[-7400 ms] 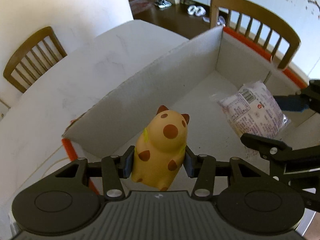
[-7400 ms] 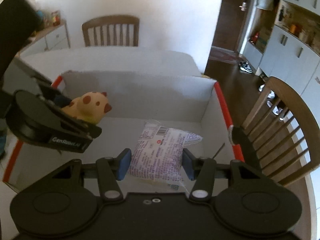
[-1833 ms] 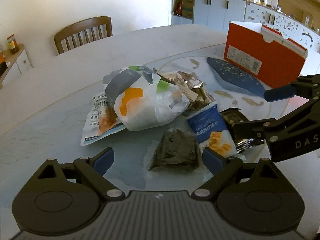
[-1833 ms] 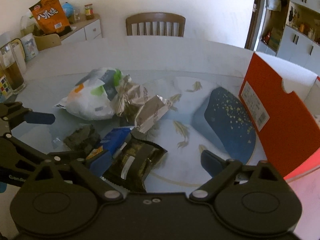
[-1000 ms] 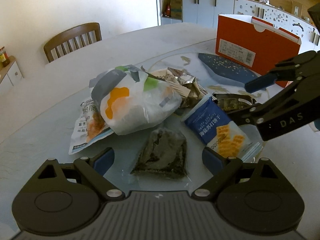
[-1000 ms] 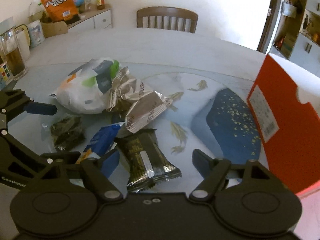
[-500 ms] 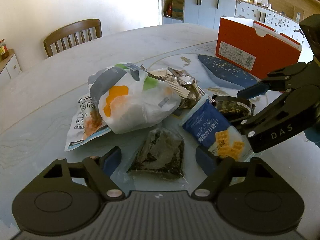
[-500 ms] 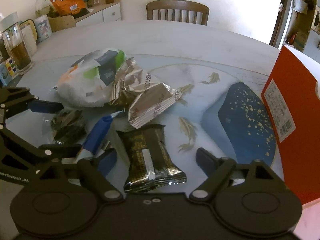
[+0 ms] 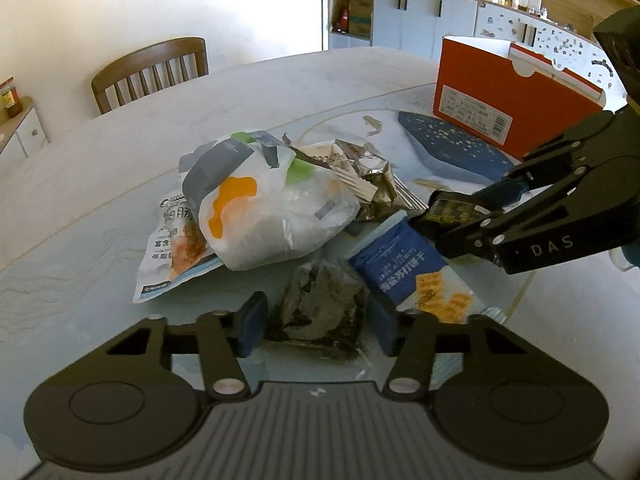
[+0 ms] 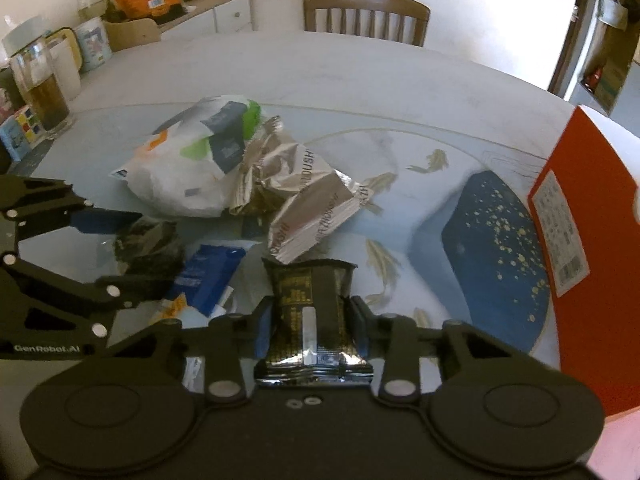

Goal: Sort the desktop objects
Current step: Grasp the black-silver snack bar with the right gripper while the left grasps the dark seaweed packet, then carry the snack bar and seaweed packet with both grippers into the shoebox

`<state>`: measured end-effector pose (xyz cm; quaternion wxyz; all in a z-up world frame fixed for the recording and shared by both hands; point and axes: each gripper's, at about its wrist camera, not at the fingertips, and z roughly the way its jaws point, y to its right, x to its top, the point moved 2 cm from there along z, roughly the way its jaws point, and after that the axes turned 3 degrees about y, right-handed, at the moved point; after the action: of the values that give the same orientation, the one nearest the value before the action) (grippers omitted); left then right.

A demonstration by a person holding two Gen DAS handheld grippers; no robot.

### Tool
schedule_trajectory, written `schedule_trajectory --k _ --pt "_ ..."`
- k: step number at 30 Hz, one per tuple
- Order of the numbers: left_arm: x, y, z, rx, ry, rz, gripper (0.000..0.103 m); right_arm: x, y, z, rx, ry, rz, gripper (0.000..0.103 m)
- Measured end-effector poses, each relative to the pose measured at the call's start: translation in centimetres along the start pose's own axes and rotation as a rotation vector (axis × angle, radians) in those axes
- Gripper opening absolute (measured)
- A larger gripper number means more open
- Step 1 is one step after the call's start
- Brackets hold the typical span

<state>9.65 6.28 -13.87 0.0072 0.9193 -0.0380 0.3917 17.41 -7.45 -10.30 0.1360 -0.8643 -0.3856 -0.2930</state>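
Both grippers clamped on crinkled snack packets on the glossy table [image 9: 80, 208].
The left gripper [image 9: 318, 320] pinches a clear seaweed pouch [image 9: 320, 304]; the right gripper [image 10: 310, 320] squeezes a dark foil packet [image 10: 312, 308]; the orange cardboard box [image 10: 592, 240] stands at 3 o'clock.

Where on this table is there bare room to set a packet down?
Bare table lies between the snack pile and the far chair, and between the foil bag and the orange box. Crowded around both grippers.
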Motion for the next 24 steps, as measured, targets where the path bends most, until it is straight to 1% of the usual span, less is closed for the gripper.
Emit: schedule_trajectory --k 4,8,16,24 --pt "0.1 0.1 -0.3 0.0 0.002 -0.004 0.04 -0.1 0.0 -0.2 -0.01 -0.009 -0.002 0.037" --pt "0.2 0.0 -0.8 0.003 0.002 -0.019 0.033 -0.3 0.4 -1.1 -0.015 0.004 0.024 0.037" --pt "1.4 0.5 -3.8 -0.001 0.028 -0.074 0.033 -0.2 1.2 -4.1 -0.015 0.058 0.083 0.036" --pt "3.5 2.6 -7.0 -0.015 0.07 -0.065 0.033 0.2 1.9 -8.3 -0.013 0.129 0.128 0.036"
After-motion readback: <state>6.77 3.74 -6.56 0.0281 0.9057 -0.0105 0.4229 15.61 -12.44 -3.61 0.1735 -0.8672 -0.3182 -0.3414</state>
